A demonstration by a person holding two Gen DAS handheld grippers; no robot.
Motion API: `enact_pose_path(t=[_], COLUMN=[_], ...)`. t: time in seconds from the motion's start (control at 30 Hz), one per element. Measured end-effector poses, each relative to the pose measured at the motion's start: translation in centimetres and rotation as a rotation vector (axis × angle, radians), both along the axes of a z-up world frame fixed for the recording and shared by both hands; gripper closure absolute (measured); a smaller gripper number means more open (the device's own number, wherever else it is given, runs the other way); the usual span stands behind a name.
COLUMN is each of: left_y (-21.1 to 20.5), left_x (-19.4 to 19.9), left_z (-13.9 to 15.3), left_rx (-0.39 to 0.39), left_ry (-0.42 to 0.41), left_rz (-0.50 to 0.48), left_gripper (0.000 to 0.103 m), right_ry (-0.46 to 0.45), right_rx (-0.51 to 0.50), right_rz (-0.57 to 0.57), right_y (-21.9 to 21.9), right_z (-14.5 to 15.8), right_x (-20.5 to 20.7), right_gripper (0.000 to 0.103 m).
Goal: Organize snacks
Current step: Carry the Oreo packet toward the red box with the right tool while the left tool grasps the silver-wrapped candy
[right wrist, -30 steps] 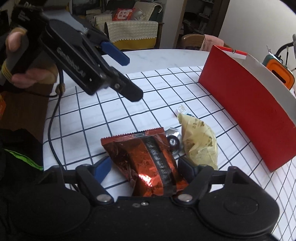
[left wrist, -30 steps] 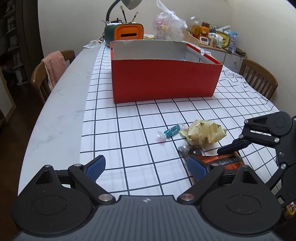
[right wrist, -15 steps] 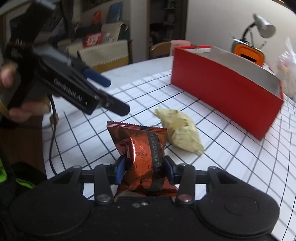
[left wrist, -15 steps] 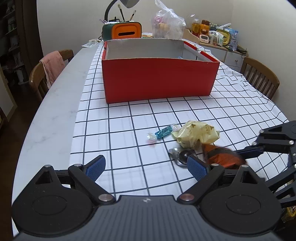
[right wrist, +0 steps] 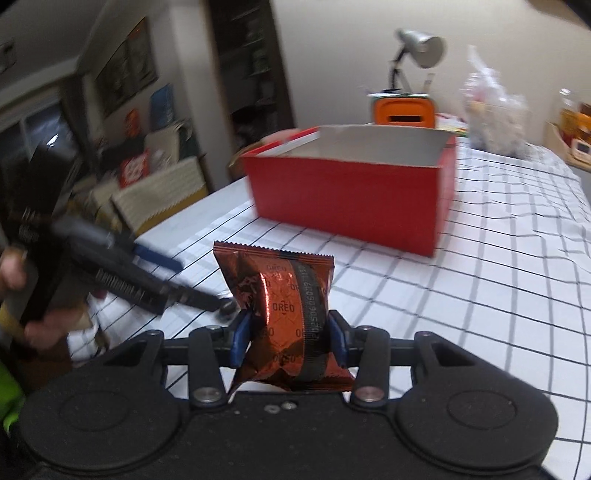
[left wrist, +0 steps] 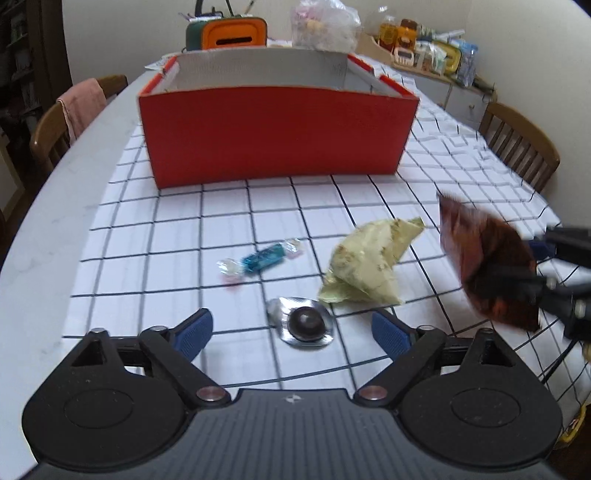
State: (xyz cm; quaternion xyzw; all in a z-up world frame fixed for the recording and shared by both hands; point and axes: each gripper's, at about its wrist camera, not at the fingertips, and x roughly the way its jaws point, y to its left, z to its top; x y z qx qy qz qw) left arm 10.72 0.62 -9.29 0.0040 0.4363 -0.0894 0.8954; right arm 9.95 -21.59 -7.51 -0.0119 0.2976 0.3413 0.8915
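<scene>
My right gripper (right wrist: 290, 339) is shut on a red foil Oreo packet (right wrist: 284, 306), held upright above the table; the packet (left wrist: 487, 266) shows blurred at the right of the left wrist view. My left gripper (left wrist: 291, 332) has its jaws closing, still wide apart, around a silver foil cup with a dark chocolate (left wrist: 304, 326) that lies between its blue pads without touching them. Beyond it lie a pale yellow crumpled snack bag (left wrist: 369, 266) and a blue wrapped candy (left wrist: 264, 256). The open red box (left wrist: 277, 133) (right wrist: 351, 199) stands farther back.
A checked cloth (left wrist: 221, 206) covers the white table. Behind the box are an orange and green container (left wrist: 229, 33), a clear plastic bag (left wrist: 325, 22) and a desk lamp (right wrist: 417, 48). Wooden chairs (left wrist: 517, 144) flank the table. A hand (right wrist: 40, 325) holds the left gripper.
The right gripper closed on the Oreo packet, lifted it off the table and turned to face the red box. The left gripper moved right, so the foil chocolate cup now lies between its fingers.
</scene>
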Motion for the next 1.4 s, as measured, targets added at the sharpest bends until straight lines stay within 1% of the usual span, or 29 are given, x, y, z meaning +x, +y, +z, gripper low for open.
enact_pose_path(t=[0.13, 0.27, 0.43, 0.53, 0.6, 0.63, 0.67, 0.7, 0.9, 1.1, 1.4], left_y=[-1.6, -1.8, -1.9, -1.9, -2.2, -2.2, -2.3, -2.4, -2.4, -1.9, -0.4], left_x=[0.2, 0.6, 0.7, 0.7, 0.6, 0.5, 0.5, 0.3, -0.1, -0.4, -1.6], left_z=[-0.7, -1.2, -1.6, -1.7, -1.7, -1.7, -1.7, -1.7, -1.7, -1.6, -0.4], left_rx=[0.035, 0.043, 0.045, 0.049, 0.070, 0.073, 0.077, 0.079, 0.077, 0.056, 0.005], left_ry=[0.015, 0.025, 0.018, 0.001, -0.016, -0.024, -0.031, -0.036, -0.056, -0.058, -0.097], left_rz=[0.009, 0.051, 0.087, 0.108, 0.118, 0.116, 0.114, 0.110, 0.116, 0.127, 0.141], left_gripper=[0.023, 0.034, 0.035, 0.040, 0.053, 0.055, 0.062, 0.064, 0.069, 0.069, 0.069], right_ry=[0.002, 0.006, 0.042, 0.052, 0.051, 0.052, 0.053, 0.056, 0.065, 0.057, 0.048], right_rx=[0.065, 0.089, 0.136, 0.153, 0.160, 0.164, 0.170, 0.175, 0.181, 0.172, 0.134], right_rz=[-0.060, -0.110, -0.139, -0.140, -0.137, -0.136, -0.136, -0.135, -0.137, -0.150, -0.169], right_y=[-1.4, -2.1, -3.1, -3.5, -3.7, -3.8, -3.9, -4.0, -4.1, -3.9, -3.4], right_z=[-0.4, -0.8, -1.8, -2.2, -2.3, -2.3, -2.4, -2.5, -2.5, -2.2, -1.1], right_x=[1.6, 3.1, 4.3, 4.6, 4.6, 4.6, 4.6, 4.7, 4.7, 4.4, 3.5], right_gripper=[0.060, 0.060, 0.060, 0.060, 0.060, 0.060, 0.060, 0.060, 0.060, 0.060, 0.060])
